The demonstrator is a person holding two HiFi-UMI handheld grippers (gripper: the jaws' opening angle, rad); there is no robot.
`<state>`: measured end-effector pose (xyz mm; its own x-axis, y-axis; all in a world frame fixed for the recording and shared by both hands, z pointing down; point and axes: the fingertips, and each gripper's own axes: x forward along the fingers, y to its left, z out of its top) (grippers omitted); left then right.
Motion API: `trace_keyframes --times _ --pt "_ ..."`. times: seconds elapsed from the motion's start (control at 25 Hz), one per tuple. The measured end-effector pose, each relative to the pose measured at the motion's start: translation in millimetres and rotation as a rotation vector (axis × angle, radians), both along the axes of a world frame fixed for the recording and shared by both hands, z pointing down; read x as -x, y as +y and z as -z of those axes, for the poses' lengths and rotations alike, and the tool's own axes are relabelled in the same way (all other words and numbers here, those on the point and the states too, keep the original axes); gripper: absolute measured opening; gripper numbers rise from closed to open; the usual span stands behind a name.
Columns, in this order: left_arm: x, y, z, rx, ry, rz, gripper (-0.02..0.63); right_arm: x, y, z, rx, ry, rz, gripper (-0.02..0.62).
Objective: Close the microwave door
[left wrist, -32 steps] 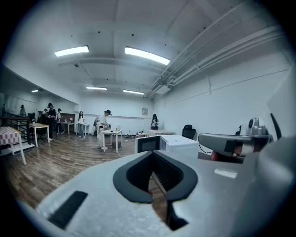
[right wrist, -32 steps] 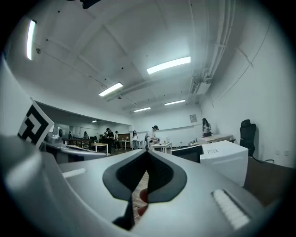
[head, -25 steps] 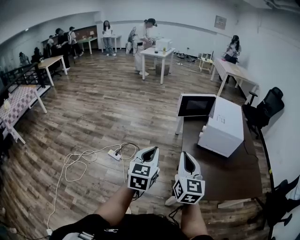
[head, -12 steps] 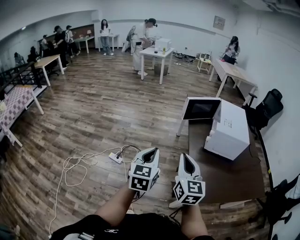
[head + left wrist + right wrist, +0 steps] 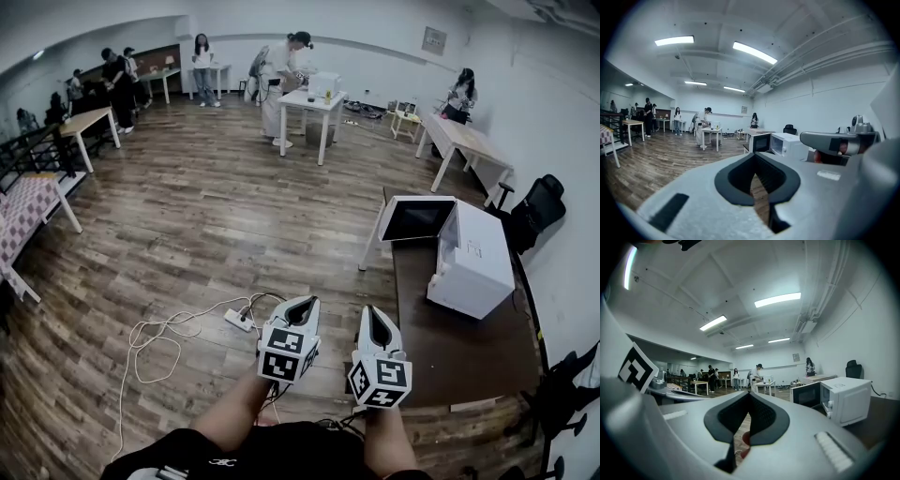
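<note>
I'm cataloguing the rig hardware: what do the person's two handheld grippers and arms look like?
The left gripper and right gripper match: pale grey tapered shells with black jaw linings, each bearing a cube of black-and-white square markers. The forearms are unsleeved; the top is dark.

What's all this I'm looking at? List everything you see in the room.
Microwave: one, white, on the right-hand table, door open.
Table: one, dark brown, under the microwave.
Power strip: one, white, on the wooden floor.
Cable: one, white, looping left of the strip.
Office chair: one, black, far right.
Far tables: several, pale, along the room's edges.
People: several, at the far tables.
Left gripper: one, white, shut, empty.
Right gripper: one, white, shut, empty.
</note>
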<state>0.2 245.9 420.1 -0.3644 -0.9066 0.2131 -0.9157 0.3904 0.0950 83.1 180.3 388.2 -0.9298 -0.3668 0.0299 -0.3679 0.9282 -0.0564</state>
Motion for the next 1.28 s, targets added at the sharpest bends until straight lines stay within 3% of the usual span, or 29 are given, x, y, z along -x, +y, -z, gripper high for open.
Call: trace_keyframes --times 0.64,0.92,1.28 --pt "49.3 -4.4 -16.4 0.012 0.034 -0.027 0.008 51.9 -7.0 -9.7 0.006 0.021 -0.010 0.008" --pt "84.9 -48.0 -15.9 0.007 0.013 -0.034 0.008 84.0 -56.8 -10.9 0.031 -0.022 -0.022 0.008" --pt "138.2 -141.7 -9.8 0.003 0.002 -0.062 0.008 136.6 -151.2 -11.0 0.051 -0.031 -0.045 0.009"
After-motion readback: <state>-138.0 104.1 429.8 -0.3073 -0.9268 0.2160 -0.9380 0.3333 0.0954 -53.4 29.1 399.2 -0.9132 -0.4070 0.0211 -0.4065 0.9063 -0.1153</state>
